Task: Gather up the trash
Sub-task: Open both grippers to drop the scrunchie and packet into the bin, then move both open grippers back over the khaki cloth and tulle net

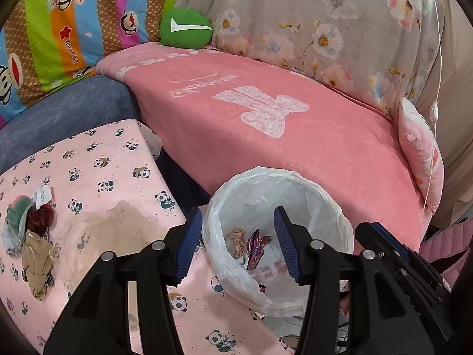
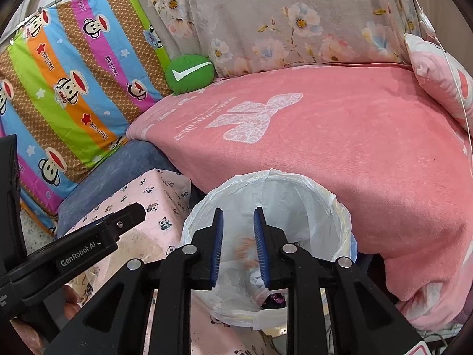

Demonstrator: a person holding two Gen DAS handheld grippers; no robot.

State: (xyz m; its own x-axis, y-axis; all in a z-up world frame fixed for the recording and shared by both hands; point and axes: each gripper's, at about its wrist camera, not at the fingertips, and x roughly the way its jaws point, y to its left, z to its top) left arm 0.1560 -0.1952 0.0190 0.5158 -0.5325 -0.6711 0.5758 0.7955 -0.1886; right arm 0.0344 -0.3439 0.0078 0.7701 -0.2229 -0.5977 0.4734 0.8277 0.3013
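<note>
The pink blanket sprawls across the sofa, and right up against its front edge stands the white-lined bin, beside the panda-print table. Both tongs hang over the bin's mouth, the left tongs spread wide and gripping nothing, the right tongs parted narrowly with a blurred tan scrap between the blades. Down inside lie a crumpled tan wad and a purple wrapper, while more trash sits piled at the table's left edge.
</note>
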